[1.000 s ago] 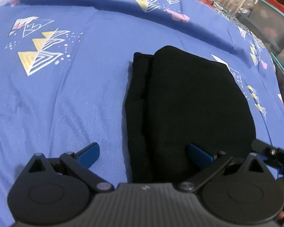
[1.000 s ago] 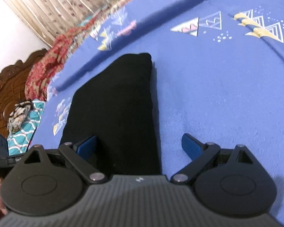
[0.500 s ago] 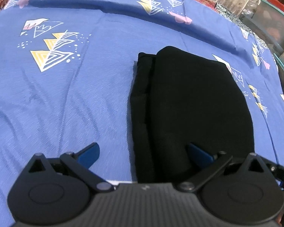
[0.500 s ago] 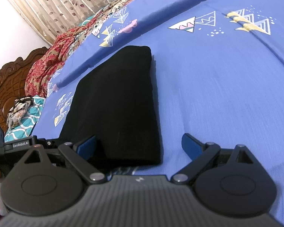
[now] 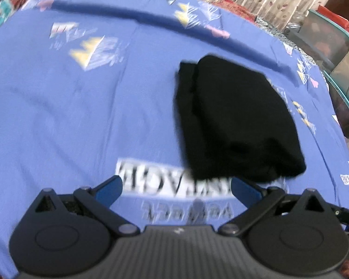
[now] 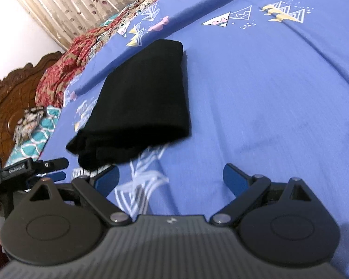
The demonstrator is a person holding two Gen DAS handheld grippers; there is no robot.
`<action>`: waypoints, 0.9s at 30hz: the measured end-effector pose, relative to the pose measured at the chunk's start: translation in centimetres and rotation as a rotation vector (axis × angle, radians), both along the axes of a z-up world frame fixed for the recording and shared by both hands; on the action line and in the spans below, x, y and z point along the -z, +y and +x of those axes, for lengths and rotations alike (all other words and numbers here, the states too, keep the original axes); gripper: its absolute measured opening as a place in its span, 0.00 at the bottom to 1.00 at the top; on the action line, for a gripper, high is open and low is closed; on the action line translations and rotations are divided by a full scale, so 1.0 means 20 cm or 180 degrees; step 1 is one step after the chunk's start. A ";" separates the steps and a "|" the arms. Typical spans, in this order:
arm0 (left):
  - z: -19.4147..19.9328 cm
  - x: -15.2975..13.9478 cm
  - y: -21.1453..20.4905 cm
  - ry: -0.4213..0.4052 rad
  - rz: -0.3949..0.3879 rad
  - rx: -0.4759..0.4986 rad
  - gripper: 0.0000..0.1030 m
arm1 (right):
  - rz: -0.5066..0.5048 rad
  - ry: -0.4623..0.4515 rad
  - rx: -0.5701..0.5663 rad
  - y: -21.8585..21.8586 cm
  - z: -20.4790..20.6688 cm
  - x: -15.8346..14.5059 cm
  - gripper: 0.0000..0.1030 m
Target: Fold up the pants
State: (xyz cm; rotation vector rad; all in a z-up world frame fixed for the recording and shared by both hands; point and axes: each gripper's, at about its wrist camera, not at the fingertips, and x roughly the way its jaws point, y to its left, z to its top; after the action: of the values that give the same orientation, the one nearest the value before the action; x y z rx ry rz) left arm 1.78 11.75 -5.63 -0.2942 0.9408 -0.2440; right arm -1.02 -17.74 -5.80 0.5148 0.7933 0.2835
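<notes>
Right cam: my right gripper (image 6: 171, 181) has its jaws spread wide, nothing between them, above the blue bedsheet (image 6: 267, 97). Black pants (image 6: 142, 102) lie folded in a compact stack just ahead, clear of both fingers. Left gripper (image 6: 44, 166) visible at left edge, near the stack's corner. Wooden headboard (image 6: 9, 100) far left.

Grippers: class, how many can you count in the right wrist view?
2. The right gripper fills the bottom foreground, open above the blue sheet. The left gripper pokes in at the left edge, near the folded black pants.
</notes>
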 end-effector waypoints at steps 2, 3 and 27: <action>-0.06 0.05 0.01 -0.0001 0.0024 -0.0026 1.00 | -0.0137 -0.0035 -0.0031 0.03 -0.04 0.00 0.95; -0.09 0.05 0.00 -0.0082 0.0094 -0.0011 1.00 | -0.0214 -0.0056 -0.0048 0.05 -0.06 -0.01 0.95; -0.22 0.12 -0.23 -0.0387 0.1040 0.0050 1.00 | -0.0286 -0.0285 0.0019 0.11 -0.14 0.04 1.00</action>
State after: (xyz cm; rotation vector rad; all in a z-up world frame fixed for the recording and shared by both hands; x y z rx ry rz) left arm -2.66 7.05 -8.05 0.0287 0.8472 -0.1181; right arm -3.81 -15.59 -6.65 0.4171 0.7141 0.2624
